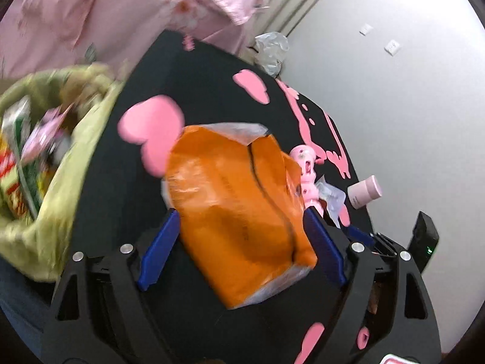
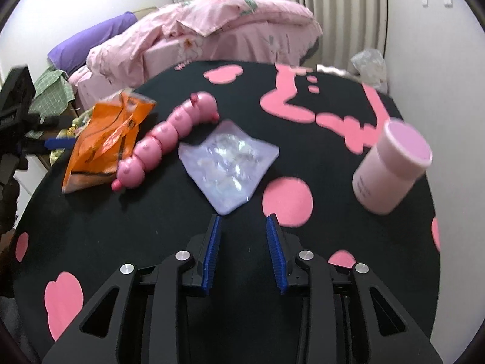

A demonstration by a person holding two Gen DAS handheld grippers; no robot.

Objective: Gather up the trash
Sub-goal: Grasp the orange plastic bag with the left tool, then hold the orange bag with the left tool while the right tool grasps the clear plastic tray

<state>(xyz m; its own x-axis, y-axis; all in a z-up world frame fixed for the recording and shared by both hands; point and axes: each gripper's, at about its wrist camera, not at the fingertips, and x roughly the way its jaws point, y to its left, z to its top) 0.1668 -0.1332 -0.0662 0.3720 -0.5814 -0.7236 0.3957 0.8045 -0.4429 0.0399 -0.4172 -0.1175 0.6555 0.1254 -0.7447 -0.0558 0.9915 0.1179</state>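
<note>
**Orange wrapper framed by the left hand-held gripper, trash bag off to its left**

The left hand-held gripper (image 1: 241, 247) stands spread wide, its blue pads flanking an orange plastic wrapper (image 1: 239, 209) that lies on the black tabletop (image 1: 212, 85) with pink shapes. The pads do not visibly press on it, so it reads as released, not gripped. The wrapper's long axis runs away from the gripper, slanting slightly left. A green trash bag (image 1: 60, 188), already holding packaging, gapes at the tabletop's left edge, near this hand.

The right hand-held gripper (image 2: 244, 253) is half parted and empty, pointing at a clear plastic packet (image 2: 229, 165) lying just ahead of its fingertips. A pink segmented caterpillar toy (image 2: 168, 141) lies between packet and wrapper, touching the wrapper's edge. A pink lidded tub (image 2: 391, 166) lies tipped, well to the right. Nothing blocks either approach.
</note>
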